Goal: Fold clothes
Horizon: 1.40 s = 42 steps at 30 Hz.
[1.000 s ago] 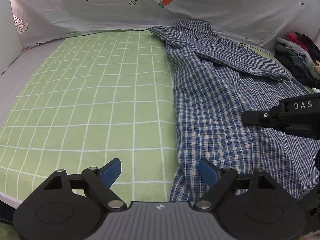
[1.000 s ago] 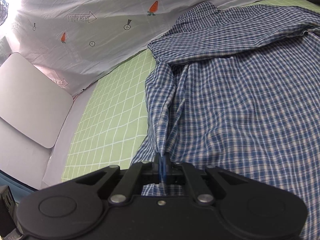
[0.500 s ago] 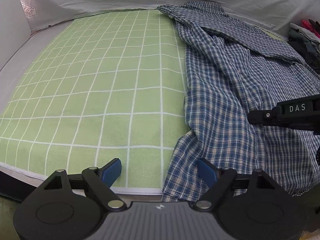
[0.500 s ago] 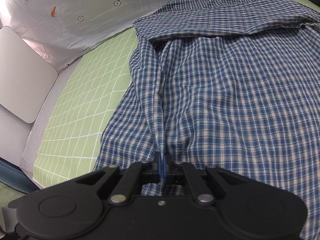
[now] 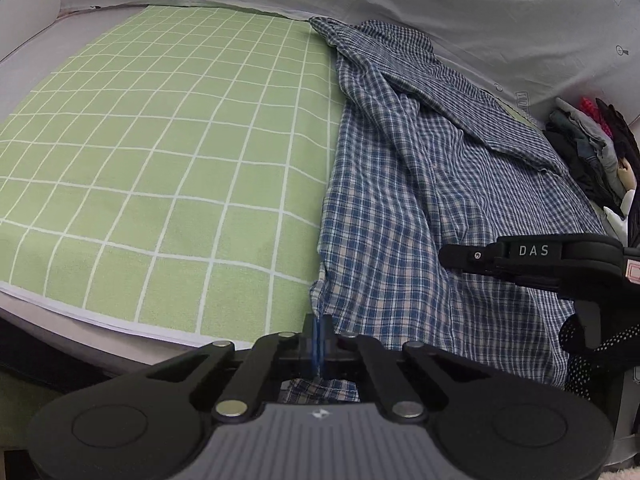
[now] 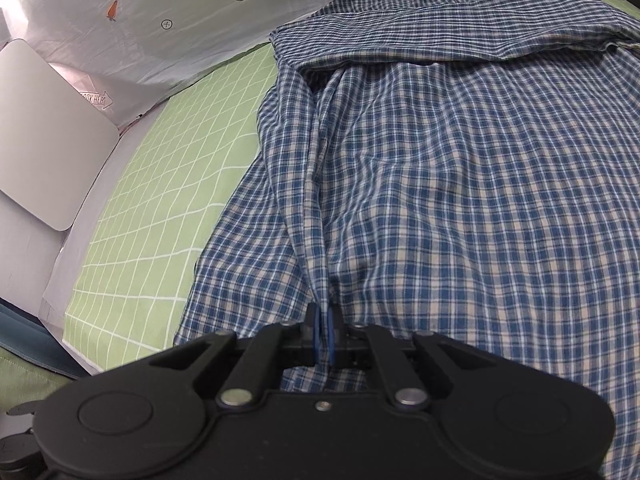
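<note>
— Change in the left wrist view: what do you see?

— Half a second ago the left claw (image 5: 319,340) stood spread, with the hem between its blue pads. Now it is clenched on the near left hem of the plaid shirt (image 5: 400,208). The shirt lies on the green checked sheet (image 5: 160,152) of the bed, its collar end far away. The right claw (image 5: 460,258) shows at the right side, over the cloth.

— And the right wrist view?

— No change there. The right claw (image 6: 323,336) stays clenched on a ridge of the shirt (image 6: 460,184), and a long pleat runs from it toward the collar.

— What does it mean for the folding?

— Both claws now hold the near edge. I judge the shirt is ready to be lifted or drawn as one piece; it lies wrinkled, not folded.
</note>
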Motion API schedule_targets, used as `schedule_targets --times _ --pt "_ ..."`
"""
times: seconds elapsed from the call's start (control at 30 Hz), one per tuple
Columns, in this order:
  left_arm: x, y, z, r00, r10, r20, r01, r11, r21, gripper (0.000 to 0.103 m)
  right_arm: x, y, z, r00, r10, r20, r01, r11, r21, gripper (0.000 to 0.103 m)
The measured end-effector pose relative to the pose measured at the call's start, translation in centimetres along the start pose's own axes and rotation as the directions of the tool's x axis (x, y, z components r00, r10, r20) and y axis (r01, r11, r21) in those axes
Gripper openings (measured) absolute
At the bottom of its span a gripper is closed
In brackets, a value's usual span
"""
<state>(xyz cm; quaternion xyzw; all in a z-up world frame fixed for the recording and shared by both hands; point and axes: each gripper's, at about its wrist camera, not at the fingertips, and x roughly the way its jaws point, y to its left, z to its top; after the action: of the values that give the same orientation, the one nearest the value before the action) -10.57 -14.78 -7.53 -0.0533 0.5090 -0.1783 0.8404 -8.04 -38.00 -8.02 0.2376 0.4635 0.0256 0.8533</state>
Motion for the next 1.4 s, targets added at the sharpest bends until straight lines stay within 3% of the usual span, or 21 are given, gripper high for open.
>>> schedule_targets --times 0.1,0.2,0.27,0.33,0.37,0.4,0.47,0.53,0.63,0.7,0.73,0.87,1.0,1.2,1.3,1.4 --pt "0.5 0.2 -0.3 0.999 0.034 -0.034 -0.035 0.999 -0.027 0.001 0.2 -0.2 0.3 1.000 0.015 -0.011 -0.015 1.000 -0.007 0.004" --pt "0.3 -0.3 0.3 0.997 0.071 -0.022 -0.071 0.997 -0.011 0.006 0.2 -0.3 0.9 0.999 0.023 -0.028 -0.023 1.000 -0.012 0.013" --pt "-0.5 -0.3 1.1 0.996 0.087 0.017 -0.087 0.996 -0.006 0.011 -0.4 -0.4 1.7 1.000 0.019 -0.019 -0.019 1.000 -0.013 0.034" --pt "-1.4 -0.2 2.0 0.993 0.100 0.056 -0.099 0.995 -0.013 0.023 -1.2 -0.7 2.6 1.000 0.020 0.003 -0.020 1.000 -0.008 0.037" --pt "-1.7 0.2 2.7 0.992 0.099 0.076 -0.097 0.995 -0.039 0.025 -1.7 -0.9 3.1 0.999 0.025 0.022 -0.025 1.000 -0.001 0.045" --pt "-2.1 0.5 3.4 0.991 0.099 0.095 -0.093 0.994 -0.065 0.027 -2.1 -1.2 3.5 0.999 0.004 0.041 -0.004 1.000 -0.001 0.049" --pt "-2.5 1.3 4.8 0.986 0.104 0.128 -0.089 0.989 -0.120 0.038 -2.6 -1.8 4.5 0.995 -0.054 0.079 0.055 0.998 -0.006 0.072" --pt "-2.5 1.9 6.3 0.982 0.114 0.153 -0.089 0.983 -0.163 0.045 -3.1 -2.5 5.5 0.987 -0.112 0.118 0.114 0.993 -0.008 0.087" --pt "-1.9 2.1 8.9 0.975 0.138 0.173 -0.106 0.977 -0.184 0.057 -3.8 -3.4 7.0 0.964 -0.197 0.176 0.202 0.979 -0.007 0.093" --pt "-1.3 2.1 10.6 0.971 0.144 0.190 -0.111 0.979 -0.173 0.072 -4.2 -4.8 7.9 0.950 -0.231 0.209 0.234 0.972 0.010 0.103" --pt "-0.9 2.0 11.5 0.968 0.150 0.200 -0.117 0.979 -0.168 0.082 -4.4 -5.6 8.3 0.943 -0.246 0.224 0.248 0.969 0.019 0.103" --pt "0.9 2.1 15.5 0.958 0.165 0.235 -0.135 0.981 -0.138 0.095 -4.8 -8.0 10.1 0.911 -0.308 0.275 0.310 0.950 0.038 0.103" --pt "3.3 1.8 20.1 0.952 0.157 0.262 -0.129 0.984 -0.121 0.097 -4.8 -10.9 13.0 0.865 -0.395 0.310 0.382 0.918 0.104 0.103" --pt "9.8 1.2 29.1 0.958 0.074 0.275 -0.039 0.991 -0.131 0.097 -4.0 -17.0 19.1 0.797 -0.500 0.337 0.447 0.865 0.226 0.103" --pt "13.9 0.7 33.2 0.965 0.056 0.257 -0.021 0.990 -0.137 0.096 -3.4 -20.8 22.2 0.790 -0.536 0.298 0.468 0.841 0.271 0.103" --pt "18.2 0.4 36.4 0.973 0.018 0.228 0.017 0.989 -0.147 0.094 -2.5 -23.4 24.2 0.805 -0.545 0.234 0.476 0.829 0.293 0.102"
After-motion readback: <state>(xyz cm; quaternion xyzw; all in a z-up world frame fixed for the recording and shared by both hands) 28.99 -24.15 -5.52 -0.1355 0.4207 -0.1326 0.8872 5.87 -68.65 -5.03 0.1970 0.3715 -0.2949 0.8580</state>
